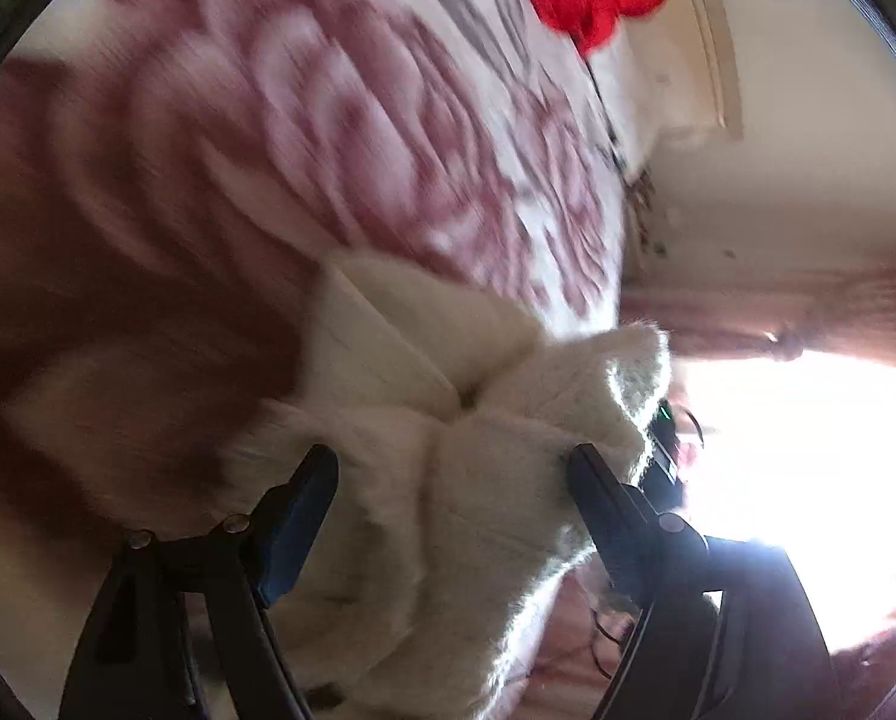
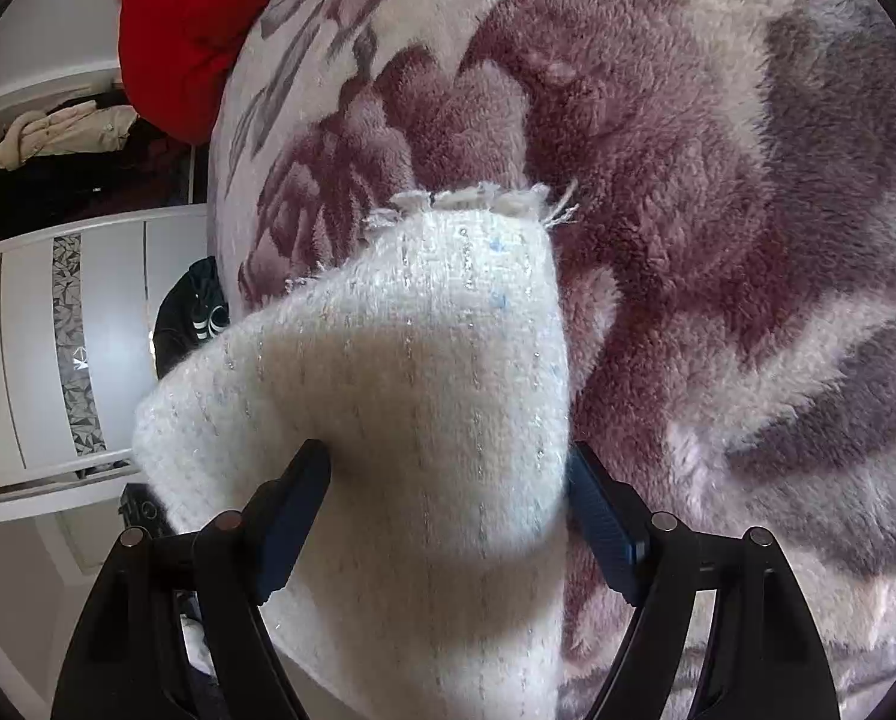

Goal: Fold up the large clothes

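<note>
- The left tongs (image 1: 451,468) are standing wide, their pads clear of the fluffy white garment (image 1: 448,480) bunched between them.
- The right tongs (image 2: 448,468) are gaping wide around the garment's knitted edge.
- The garment is lying on the rose-patterned blanket (image 2: 718,210).

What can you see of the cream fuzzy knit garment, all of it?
The cream fuzzy knit garment is soft, woolly fabric with faint silvery threads in vertical lines and a frayed top edge with loose strands. It is bunched and folded, lying on the plush floral blanket. In the left view a smoother, paler layer shows among its folds. It sits between the open jaws of both the right gripper and left gripper.
</note>
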`<state>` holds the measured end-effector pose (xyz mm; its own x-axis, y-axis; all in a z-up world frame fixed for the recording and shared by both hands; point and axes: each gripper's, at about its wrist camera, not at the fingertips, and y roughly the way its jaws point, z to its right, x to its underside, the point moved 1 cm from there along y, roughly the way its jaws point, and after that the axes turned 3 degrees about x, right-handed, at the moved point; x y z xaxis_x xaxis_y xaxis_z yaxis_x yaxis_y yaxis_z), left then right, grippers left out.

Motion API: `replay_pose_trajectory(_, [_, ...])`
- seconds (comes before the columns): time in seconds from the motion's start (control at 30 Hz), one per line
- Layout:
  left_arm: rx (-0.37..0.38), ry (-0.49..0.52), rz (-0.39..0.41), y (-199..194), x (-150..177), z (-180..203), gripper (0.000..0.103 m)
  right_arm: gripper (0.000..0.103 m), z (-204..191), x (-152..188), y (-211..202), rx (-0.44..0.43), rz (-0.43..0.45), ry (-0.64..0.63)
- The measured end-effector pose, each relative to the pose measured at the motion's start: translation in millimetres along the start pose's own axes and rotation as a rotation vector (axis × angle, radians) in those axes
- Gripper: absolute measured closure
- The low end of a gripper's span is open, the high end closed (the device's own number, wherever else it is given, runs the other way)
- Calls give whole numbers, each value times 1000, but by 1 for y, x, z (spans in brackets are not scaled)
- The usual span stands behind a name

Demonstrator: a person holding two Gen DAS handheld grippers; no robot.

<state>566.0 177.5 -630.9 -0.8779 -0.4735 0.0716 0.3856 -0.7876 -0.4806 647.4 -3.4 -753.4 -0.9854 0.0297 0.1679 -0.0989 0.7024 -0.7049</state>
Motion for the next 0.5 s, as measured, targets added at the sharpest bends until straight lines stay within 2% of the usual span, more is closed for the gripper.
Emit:
replay_pose_trajectory(0.03, [18, 5, -14, 8, 5, 0, 26, 22, 2, -2, 5, -2, -9, 3])
replay_pose_trajectory(0.07, [27, 18, -24, 15, 7, 2, 32, 22, 4, 0, 6, -9, -17, 7])
replay_pose_trajectory(0.1, [46, 49, -35, 21, 13, 10, 47, 22, 5, -1, 10, -14, -24, 12])
replay_pose_trajectory(0.13, [53, 66, -28, 18, 18, 18, 70, 22, 6, -3, 14, -14, -27, 18])
replay_pose_trajectory(0.17, [73, 52, -6, 19, 17, 22, 70, 22, 6, -6, 18, -16, -29, 21])
replay_pose_trajectory(0.23, [217, -50, 40, 4, 17, 11, 70, 22, 2, -11, 21, -27, -29, 14])
replay_pose_trajectory(0.27, [252, -114, 58, -3, 15, 1, 70, 22, 0, -13, 20, -38, -27, 7])
replay_pose_trajectory(0.3, [226, -141, 74, -8, 14, -5, 70, 22, -1, -14, 20, -45, -26, 1])
replay_pose_trajectory(0.33, [169, -146, 95, -17, 12, -8, 69, 22, -2, -14, 17, -42, -24, -4])
replay_pose_trajectory(0.4, [13, -61, 128, -42, 11, 4, 67, 22, -3, -15, 11, -33, -9, -15])
replay_pose_trajectory(0.47, [-166, 62, 168, -72, 13, 30, 46, 22, -3, -13, 1, -16, 4, -24])
replay_pose_trajectory(0.5, [-231, 110, 179, -78, 14, 41, 40, 21, -2, -11, -4, -14, 9, -29])
